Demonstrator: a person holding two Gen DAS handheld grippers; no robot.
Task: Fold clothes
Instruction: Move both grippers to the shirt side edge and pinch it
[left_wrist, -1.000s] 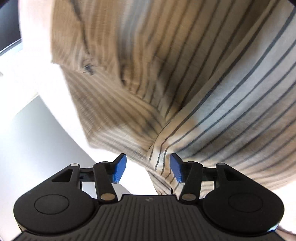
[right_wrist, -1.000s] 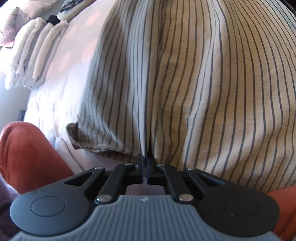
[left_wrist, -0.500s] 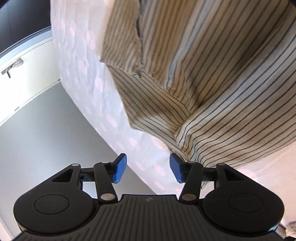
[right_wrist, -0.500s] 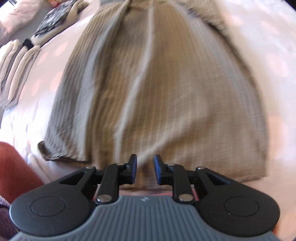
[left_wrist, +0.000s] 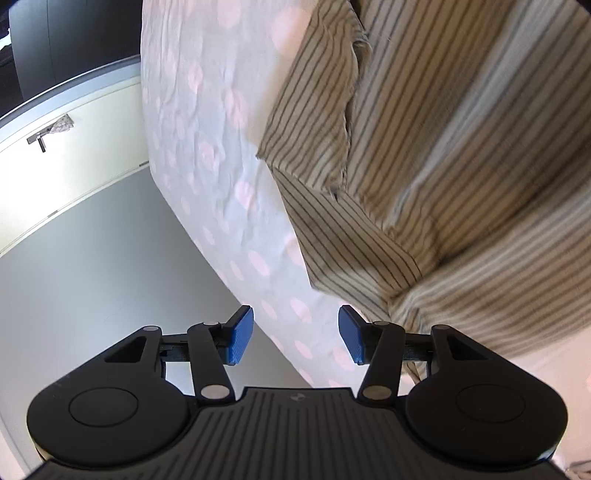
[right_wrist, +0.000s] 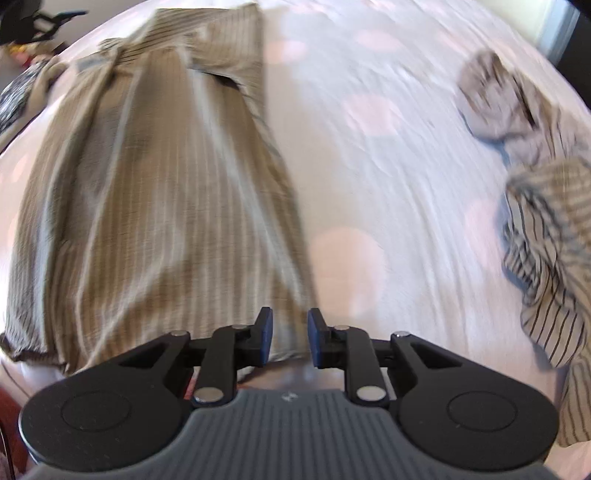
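Bedsheet (right_wrist: 369, 147) with pink dots carries the striped shirt (right_wrist: 159, 192); grey floor (left_wrist: 92, 277) lies beside the bed edge. Left gripper (left_wrist: 295, 338) and right gripper (right_wrist: 290, 338) gape empty, the right's jaws having just opened.

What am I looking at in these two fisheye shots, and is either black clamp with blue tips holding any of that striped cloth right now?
Each picture comes from a camera mounted on a hand-held gripper that a person carries, looking forward along its two blue-padded fingers. The left hand-held gripper looks over the edge of a bed with a pink-dotted sheet; its jaws stand wide apart with nothing between them. The right hand-held gripper looks down on the same bed; its jaws have just been opening and are also empty. A tan striped garment lies spread flat on the sheet. A second striped piece lies crumpled off to the right, blurred. Nothing is held at this moment.
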